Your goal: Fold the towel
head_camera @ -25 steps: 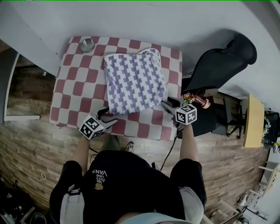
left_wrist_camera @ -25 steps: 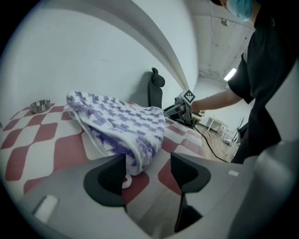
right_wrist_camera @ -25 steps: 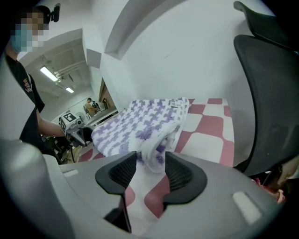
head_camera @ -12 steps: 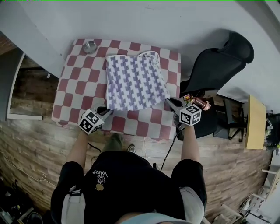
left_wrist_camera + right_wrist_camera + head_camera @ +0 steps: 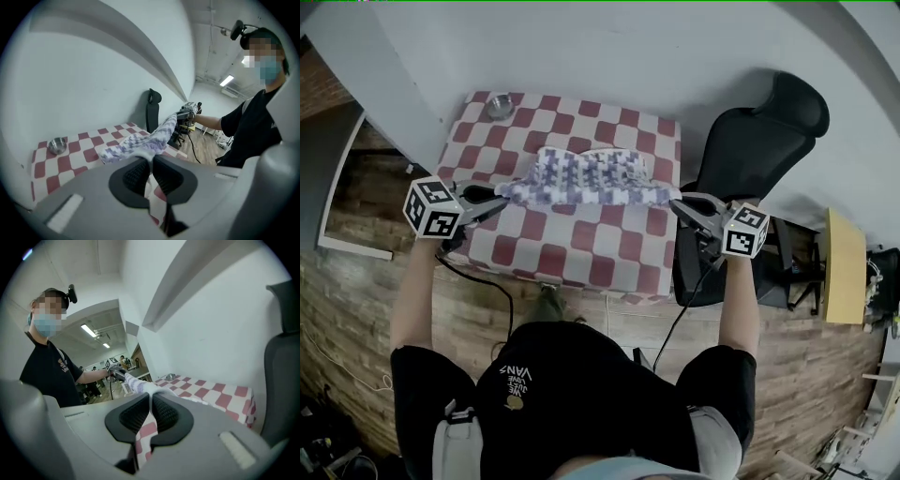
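The table [image 5: 581,248], under a red-and-white checked cloth, stands with its far edge against a white wall. Its near edge faces the person. A black chair [image 5: 759,141] stands just beside its right edge, and wood floor lies past the left and near edges.

The towel [image 5: 581,178], purple and white, is over the middle of the table. Its near edge is lifted and drawn into a taut line between the two grippers, and its far part sags to the cloth. The near half of the table in front of it is bare cloth, as are strips to its left and right.

The left gripper [image 5: 499,199] reaches in over the left edge, with its marker cube out past that edge. Its jaws have just been closing and now pinch the towel's left corner, with fabric pressed between the pads [image 5: 136,174]. The right gripper [image 5: 680,200] reaches in at the right edge, with its cube over the chair's seat. Its jaws have also just been closing and now clamp the towel's right corner.

A small metal bowl [image 5: 499,105] sits at the far left corner, near the wall and well apart from the towel. I cannot tell whether anything is in it.
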A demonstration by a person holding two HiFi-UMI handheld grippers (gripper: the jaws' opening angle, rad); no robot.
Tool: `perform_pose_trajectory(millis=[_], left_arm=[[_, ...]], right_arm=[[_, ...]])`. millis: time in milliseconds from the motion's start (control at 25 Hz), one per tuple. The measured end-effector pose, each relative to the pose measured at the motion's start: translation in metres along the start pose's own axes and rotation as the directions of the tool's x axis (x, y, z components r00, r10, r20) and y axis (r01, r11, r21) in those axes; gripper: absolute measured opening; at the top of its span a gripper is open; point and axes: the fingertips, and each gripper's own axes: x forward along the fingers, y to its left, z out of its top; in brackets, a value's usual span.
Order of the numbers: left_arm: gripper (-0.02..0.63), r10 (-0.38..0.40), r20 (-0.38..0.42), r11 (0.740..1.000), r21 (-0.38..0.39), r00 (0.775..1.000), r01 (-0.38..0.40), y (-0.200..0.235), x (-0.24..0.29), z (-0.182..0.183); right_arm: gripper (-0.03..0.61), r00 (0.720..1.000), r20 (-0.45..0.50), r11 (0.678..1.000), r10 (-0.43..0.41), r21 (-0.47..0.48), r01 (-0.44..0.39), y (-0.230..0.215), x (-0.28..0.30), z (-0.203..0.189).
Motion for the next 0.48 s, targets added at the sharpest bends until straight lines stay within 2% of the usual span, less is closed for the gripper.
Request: perform_pose_trajectory(millis=[240, 480], left_arm=[[0.021, 0.036, 0.049, 0.996, 0.085, 0.998, -0.040, 0.011, -0.041, 0.075], [0.020, 0.028, 0.080, 0.988, 0.146, 0.996, -0.040, 0.034, -0.068, 0.148]], right_arm=[[0.025, 0.999, 0.024, 0.990, 0.032, -0.138, -0.028, 0.027, -0.014, 0.091], [0.025, 0.999, 0.030, 0.980, 0.018, -0.200, -0.012, 0.029, -0.018, 0.164]])
